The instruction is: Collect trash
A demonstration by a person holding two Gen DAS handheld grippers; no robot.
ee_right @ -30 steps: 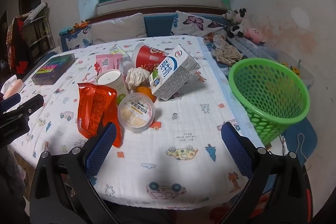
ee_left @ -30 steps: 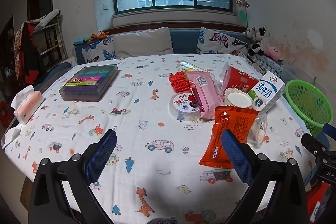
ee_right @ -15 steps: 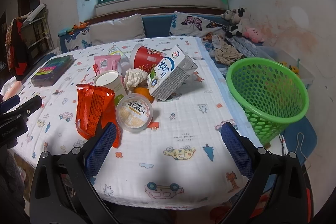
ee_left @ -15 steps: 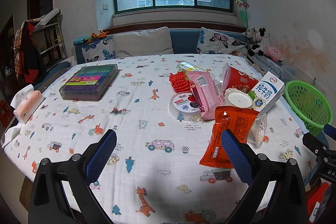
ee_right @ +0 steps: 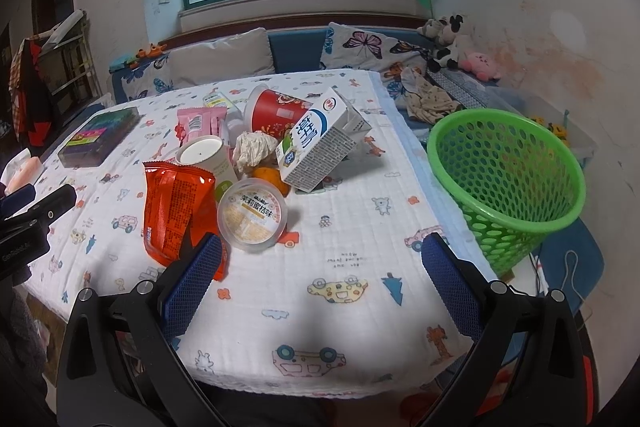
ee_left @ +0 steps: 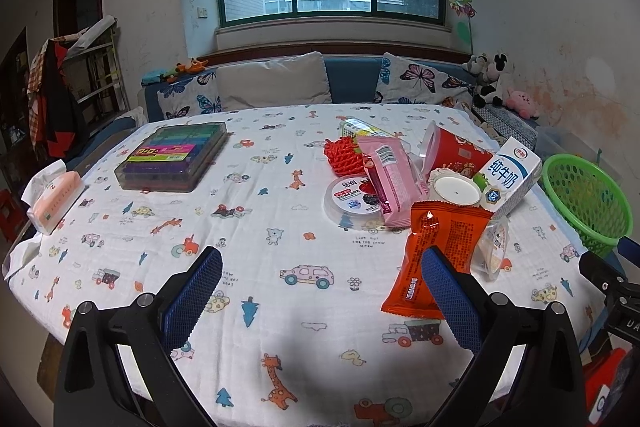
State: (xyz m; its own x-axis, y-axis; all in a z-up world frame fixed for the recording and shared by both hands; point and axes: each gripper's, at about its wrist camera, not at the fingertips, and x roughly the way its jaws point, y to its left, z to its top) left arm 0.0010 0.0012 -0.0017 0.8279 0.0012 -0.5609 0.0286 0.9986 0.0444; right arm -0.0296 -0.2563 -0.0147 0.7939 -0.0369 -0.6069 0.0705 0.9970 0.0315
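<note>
A heap of trash lies on the patterned tablecloth: an orange snack bag [ee_right: 176, 207] [ee_left: 436, 251], a clear lidded cup [ee_right: 253, 215], a milk carton [ee_right: 320, 143] [ee_left: 510, 183], a red paper tub [ee_right: 276, 109], a white cup [ee_right: 204, 157], crumpled paper [ee_right: 252, 149], a pink wrapper [ee_left: 390, 175] and a flat round lid [ee_left: 352, 197]. A green mesh basket [ee_right: 508, 179] [ee_left: 580, 203] stands off the table's right edge. My right gripper [ee_right: 318, 277] hovers open near the front edge, just short of the cup. My left gripper [ee_left: 320, 293] is open over bare cloth, left of the bag.
A clear box of coloured items [ee_left: 174, 157] and a pink tissue pack [ee_left: 54, 201] lie at the left. A sofa with cushions [ee_left: 276, 83] and soft toys [ee_right: 448, 43] runs behind the table. A blue seat [ee_right: 572, 259] sits under the basket.
The right gripper has edged forward, so the trash heap and basket look slightly larger and nearer. The left gripper's view is almost unchanged.
</note>
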